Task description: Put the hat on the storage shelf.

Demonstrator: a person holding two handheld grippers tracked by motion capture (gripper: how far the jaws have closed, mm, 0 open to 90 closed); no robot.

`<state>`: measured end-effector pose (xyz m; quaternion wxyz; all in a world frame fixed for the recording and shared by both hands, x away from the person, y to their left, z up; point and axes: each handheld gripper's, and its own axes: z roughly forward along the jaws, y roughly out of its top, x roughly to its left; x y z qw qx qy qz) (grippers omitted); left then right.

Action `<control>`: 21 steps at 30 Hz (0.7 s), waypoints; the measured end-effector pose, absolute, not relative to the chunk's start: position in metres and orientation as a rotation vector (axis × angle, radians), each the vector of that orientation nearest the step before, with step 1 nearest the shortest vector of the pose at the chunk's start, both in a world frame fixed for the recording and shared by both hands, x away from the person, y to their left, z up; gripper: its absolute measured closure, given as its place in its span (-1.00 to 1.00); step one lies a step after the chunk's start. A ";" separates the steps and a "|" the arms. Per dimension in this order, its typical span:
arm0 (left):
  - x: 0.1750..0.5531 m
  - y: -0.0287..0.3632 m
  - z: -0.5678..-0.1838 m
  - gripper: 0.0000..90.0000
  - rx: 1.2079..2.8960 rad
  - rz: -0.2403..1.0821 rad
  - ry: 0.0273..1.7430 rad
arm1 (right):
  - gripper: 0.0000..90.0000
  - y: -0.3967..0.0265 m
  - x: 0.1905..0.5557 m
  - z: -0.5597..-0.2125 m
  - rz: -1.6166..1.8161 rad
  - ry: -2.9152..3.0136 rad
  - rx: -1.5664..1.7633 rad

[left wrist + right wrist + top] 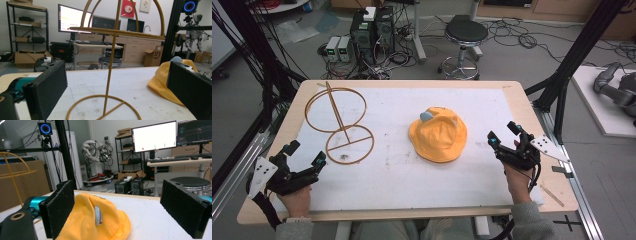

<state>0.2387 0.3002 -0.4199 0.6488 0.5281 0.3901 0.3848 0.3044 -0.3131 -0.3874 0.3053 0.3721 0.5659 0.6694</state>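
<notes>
We have both grippers resting at the near edge of the desk [512, 87], one at each corner, and both are released with nothing between their jaws. The left gripper [304, 154] faces the wire hat stand [343, 125], which stands upright on its ring base at the left of the white mat [387, 175]. The right gripper [502, 133] faces the yellow hat [438, 135], which lies crown-up near the middle of the mat, just to the right of the stand and apart from it.

We take the work to be lifting the hat onto the stand, and several things could spoil it. The hat is soft cloth; if we pinch only the brim edge, it may fold, droop or slip free on the way across. If we close too low, the jaws could catch the mat together with the cloth and drag it.

The stand is light and thin, with a narrow post. If the hat or a jaw knocks the upper hoop from the side, we expect it to tip or slide, unless our left gripper steadies the post first. Grasping that thin wire off-centre could also twist the stand round.

Lastly, the two grippers will meet closely above the stand, so they may bump each other there.
</notes>
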 end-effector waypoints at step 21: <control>0.234 0.307 -0.421 -0.92 1.187 0.877 0.903 | -0.74 -0.291 0.315 -0.383 1.737 1.540 0.982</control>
